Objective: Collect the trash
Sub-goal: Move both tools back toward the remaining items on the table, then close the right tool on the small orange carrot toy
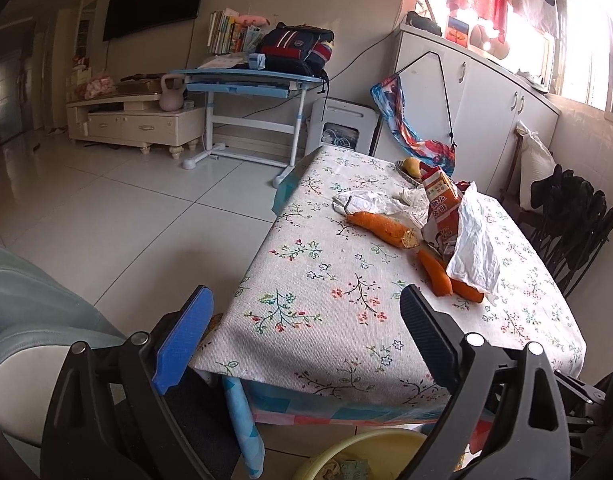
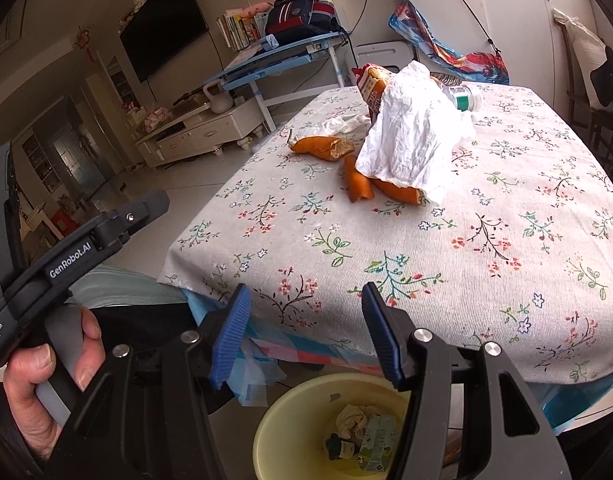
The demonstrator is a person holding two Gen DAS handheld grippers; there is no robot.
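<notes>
On the floral tablecloth point(image 2: 446, 248) lies a heap of trash. It holds a bitten orange carrot-like piece point(image 2: 318, 146), two shorter ones point(image 2: 358, 184), a crumpled white paper point(image 2: 414, 136), an orange carton point(image 2: 372, 88), a plastic bottle point(image 2: 464, 98) and thin white wrap point(image 1: 370, 200). My right gripper point(image 2: 306, 320) is open and empty at the table's near edge, above a yellow bin point(image 2: 274, 412) with scraps in it. My left gripper point(image 1: 306, 320) is open and empty too, off the table's near left corner. The heap point(image 1: 474, 248) is well ahead of both.
A hand holds the left gripper point(image 2: 146, 206) at the left of the right wrist view. A trouser leg point(image 1: 34, 312) is beside the table. Dark chairs point(image 1: 574, 232) stand on its right side. A blue desk point(image 1: 250, 80) and white cabinets point(image 1: 486, 92) are beyond, across a tiled floor.
</notes>
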